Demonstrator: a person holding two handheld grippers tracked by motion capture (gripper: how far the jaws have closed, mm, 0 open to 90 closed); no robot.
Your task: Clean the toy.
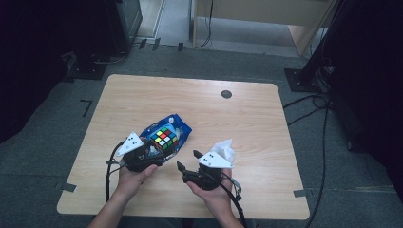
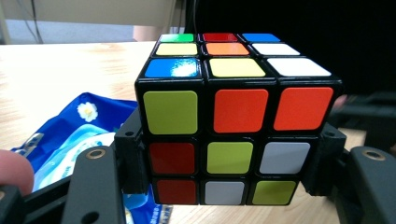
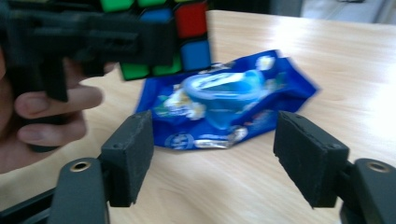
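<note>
Grey carpet and dark equipment stands ring a pale wooden bench (image 1: pixel 247 123) in the high view. Just left of centre lies a blue wipes packet (image 1: pixel 177 124); over its lower end the left tool (image 1: pixel 151 153) holds a scrambled puzzle cube (image 1: pixel 164 137), and the cube looks lifted off the packet rather than resting on it. At lower centre the right tool (image 1: pixel 188 159) has its jaws spread with nothing between them, and a crumpled white tissue (image 1: pixel 224 148) lies just behind it.

From the left gripper view, the cube (image 2: pixel 233 121) sits in the middle of the frame, both black pads pressed on the lower part of its side faces, so this tool is gripping the cube. The packet (image 2: pixel 70 140) lies at lower left on the wood beneath it. A grip this low leaves the top layer free; to hold well I would keep the pads square on the faces and the cube level.

Through the right gripper view, blurred, the packet (image 3: pixel 224 102) lies flat at centre between and beyond the two parted pads, which touch nothing. Its round flap looks closed, so I cannot tell what is inside. The cube (image 3: pixel 159 37) and the left hand (image 3: pixel 42 116) are at upper left. If the packet is next, come in low with one pad on each long edge
</note>
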